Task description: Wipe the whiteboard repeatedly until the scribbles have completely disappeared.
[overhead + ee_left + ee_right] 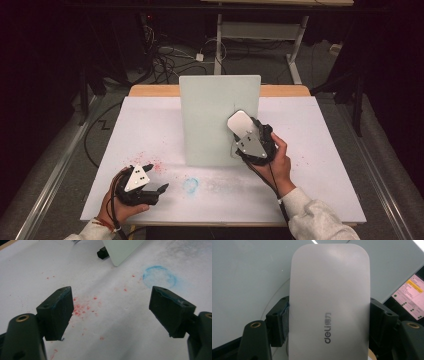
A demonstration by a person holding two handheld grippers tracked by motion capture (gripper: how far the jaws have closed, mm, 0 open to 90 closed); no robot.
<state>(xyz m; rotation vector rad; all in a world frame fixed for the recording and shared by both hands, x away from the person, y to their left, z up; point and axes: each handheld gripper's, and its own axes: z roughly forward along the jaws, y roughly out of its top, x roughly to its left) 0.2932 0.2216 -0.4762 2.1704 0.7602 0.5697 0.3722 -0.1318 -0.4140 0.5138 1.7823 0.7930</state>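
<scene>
Holding a white eraser [329,305] by its long sides, the right claw [245,131] is clamped on it, jaws pressing both flanks near the lower half. The eraser's long axis runs out along the claw, its rounded far end pointing up and toward the board [212,102], a pale upright panel standing mid-desk. In the high view the eraser [240,121] sits in front of the board's right half, near or against the face; contact cannot be told. So the work surface lies straight ahead of the right claw, and the likely next move is a wipe across the panel. The left claw [155,179] rests low at the near left of the desk [320,150], jaws apart and empty, well away from the board. Below it are red specks [82,308] and a blue ring smudge [160,277]. The right hand is clearly nearer.
</scene>
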